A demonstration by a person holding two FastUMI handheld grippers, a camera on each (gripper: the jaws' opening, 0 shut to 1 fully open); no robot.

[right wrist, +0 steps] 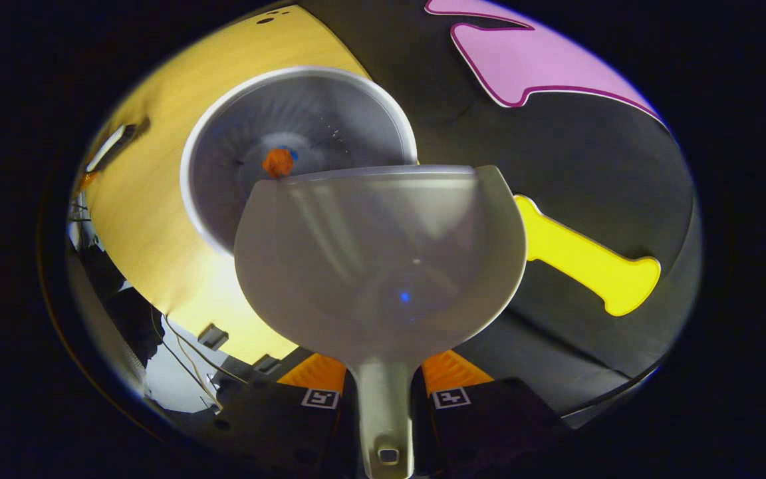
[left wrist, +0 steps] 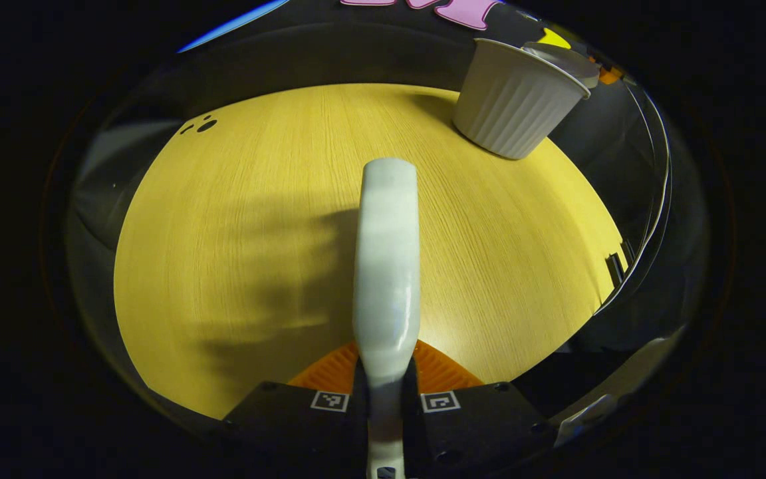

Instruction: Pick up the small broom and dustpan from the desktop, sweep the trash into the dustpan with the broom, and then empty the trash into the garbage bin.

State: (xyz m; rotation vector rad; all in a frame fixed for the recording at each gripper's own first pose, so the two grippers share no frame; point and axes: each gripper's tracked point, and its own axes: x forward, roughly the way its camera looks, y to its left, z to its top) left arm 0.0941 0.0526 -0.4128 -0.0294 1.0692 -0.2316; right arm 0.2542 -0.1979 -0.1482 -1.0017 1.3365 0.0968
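In the left gripper view, the left hand-held gripper [left wrist: 386, 392] sits at the bottom middle of the frame. Its two fingers are pinching the white handle of the small broom [left wrist: 386, 266]. The handle sticks up from the fingers toward the middle of the frame. It hangs over the yellow wooden table [left wrist: 237, 219], and its dark shadow falls on the wood to the left. The brush end cannot be seen. The white ribbed garbage bin [left wrist: 512, 106] stands on the table in the upper right of the frame, well apart from the broom. Just past its rim, the edge of a grey thing peeks out, most likely the dustpan, but it is too small to be sure.

In the right gripper view, the right hand-held gripper [right wrist: 384, 392] is at the bottom middle of the frame. Its fingers are pinching the thin handle of the dustpan [right wrist: 383, 259]. The dustpan fills the middle of the frame and its front edge is held over the open garbage bin [right wrist: 223, 133], which sits in the upper left of the frame. The camera looks down into the bin. A small orange piece of trash [right wrist: 277, 161] lies at the bottom of the bin, with a bit of blue just beside it. A tiny blue dot shows in the dustpan.
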